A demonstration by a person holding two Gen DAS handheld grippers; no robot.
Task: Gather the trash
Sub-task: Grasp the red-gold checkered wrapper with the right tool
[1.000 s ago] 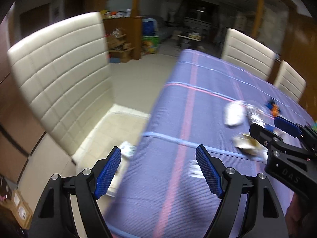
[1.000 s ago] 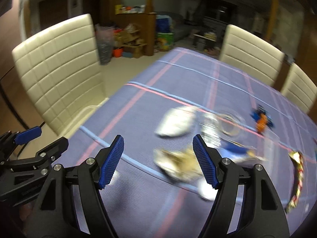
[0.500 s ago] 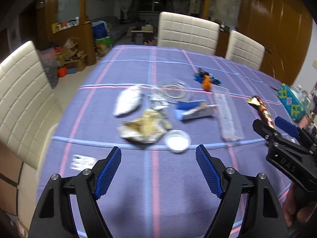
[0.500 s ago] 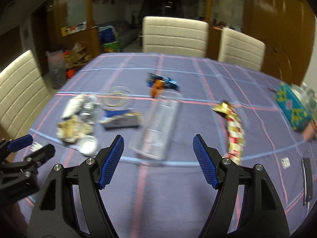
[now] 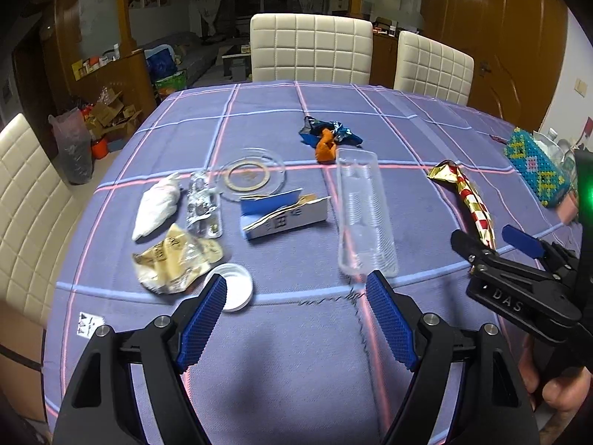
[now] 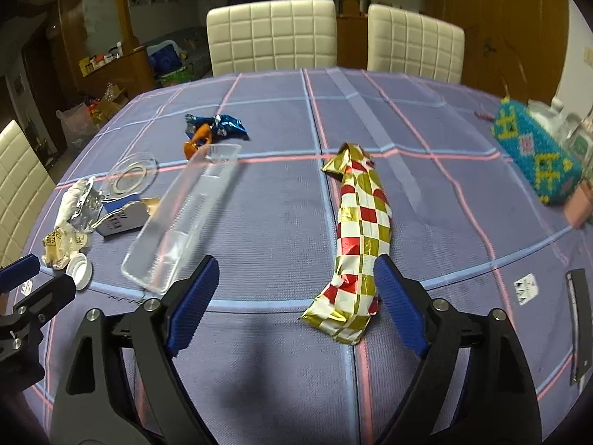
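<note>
Tablecloth point(image 5: 296, 363), purple with pink and pale-blue grid lines, spread over a dining table; three cream quilted chairs around it, one point(image 5: 311, 50) at the far end

Left gripper point(image 5: 296, 309): jaws spread wide, blue ribbed pads bare, nothing between them, poised above the near part of the cloth

Right gripper point(image 6: 294, 296): jaws just widened and now released, nothing pressed by the pads; near end of the checkered wrapper lies on the cloth between the fingers, just beside the right-hand pad, contact not clear

Trash on the cloth, none of it held:
- checkered wrapper point(image 6: 361, 237), red, white and gold foil, long, crumpled, lying lengthwise away from the right gripper
- clear plastic tray point(image 5: 361, 218), long and narrow, empty, just beyond the left gripper's right-hand pad
- white round lid point(image 5: 233, 285), flat on the cloth, just beside the left gripper's left-hand pad
- crumpled yellow wrapper point(image 5: 176, 259), touching the lid's far left side
- torn blue-and-white carton point(image 5: 285, 213), lying flat between tray and foil strip
- foil blister strip point(image 5: 204, 205), silver, crumpled
- white wad point(image 5: 157, 205), left of the strip
- clear round lid point(image 5: 252, 178), beyond the carton
- blue foil wrapper point(image 5: 330, 133) with an orange scrap point(image 5: 325, 148) against it, farthest from the grippers

Other: beaded teal box point(image 6: 537, 155) at the right edge of the table; small white label point(image 5: 87, 322) on the cloth at near left
</note>
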